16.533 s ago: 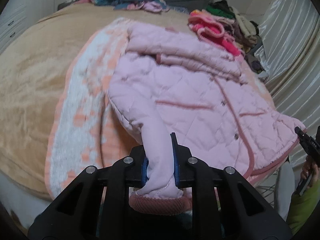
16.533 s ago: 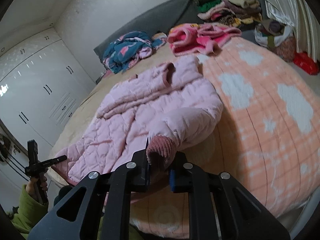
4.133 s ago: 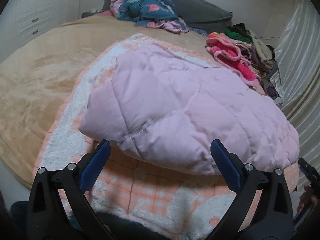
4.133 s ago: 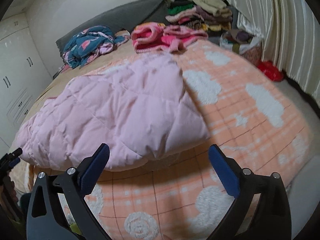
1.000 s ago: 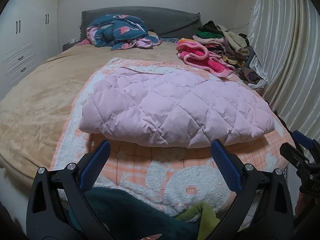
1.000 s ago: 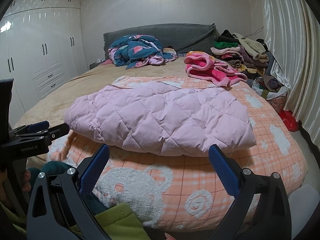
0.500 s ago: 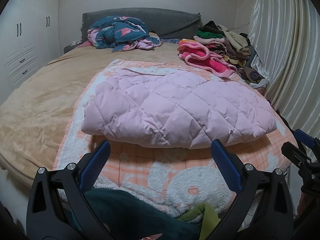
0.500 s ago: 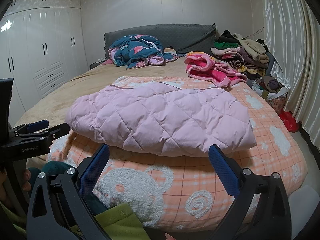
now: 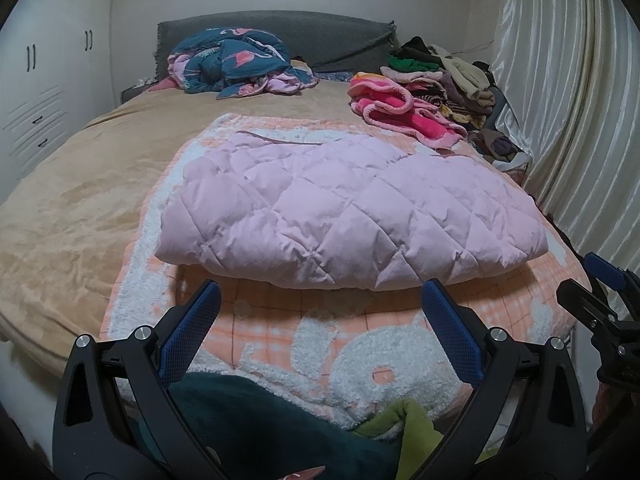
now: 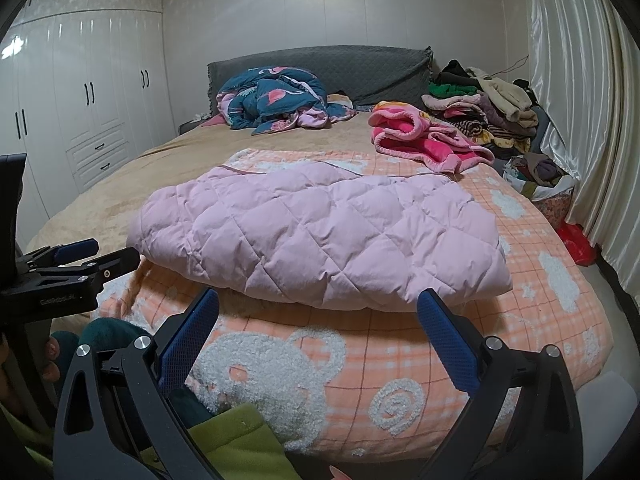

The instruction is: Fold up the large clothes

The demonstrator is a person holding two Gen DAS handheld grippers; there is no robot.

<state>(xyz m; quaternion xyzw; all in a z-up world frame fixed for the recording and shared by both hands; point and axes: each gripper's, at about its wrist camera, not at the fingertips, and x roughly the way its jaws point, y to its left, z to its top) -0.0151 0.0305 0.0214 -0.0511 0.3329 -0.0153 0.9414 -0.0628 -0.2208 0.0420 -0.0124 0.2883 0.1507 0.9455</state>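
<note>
A pink quilted jacket [image 9: 344,208] lies folded into a flat bundle on an orange-and-white bear blanket [image 9: 360,344] at the foot of the bed; it also shows in the right wrist view [image 10: 320,236]. My left gripper [image 9: 320,332] is open and empty, held back from the bed's near edge. My right gripper [image 10: 316,336] is open and empty too, also short of the bed. Each gripper shows at the edge of the other's view, the right gripper [image 9: 600,304] at the right and the left gripper [image 10: 80,260] at the left.
A tan bedspread [image 9: 80,184] covers the bed. A blue flamingo quilt [image 9: 236,64] is heaped by the grey headboard [image 9: 328,36]. Pink clothes [image 9: 396,112] and a stack of folded clothes [image 9: 452,76] lie at the far right. Curtains [image 9: 568,120] hang right, wardrobes [image 10: 80,92] left.
Both grippers let go of the jacket sleeves earlier and the jacket was folded over. In the last second both have held nearly still, with the left view edging slightly closer.
</note>
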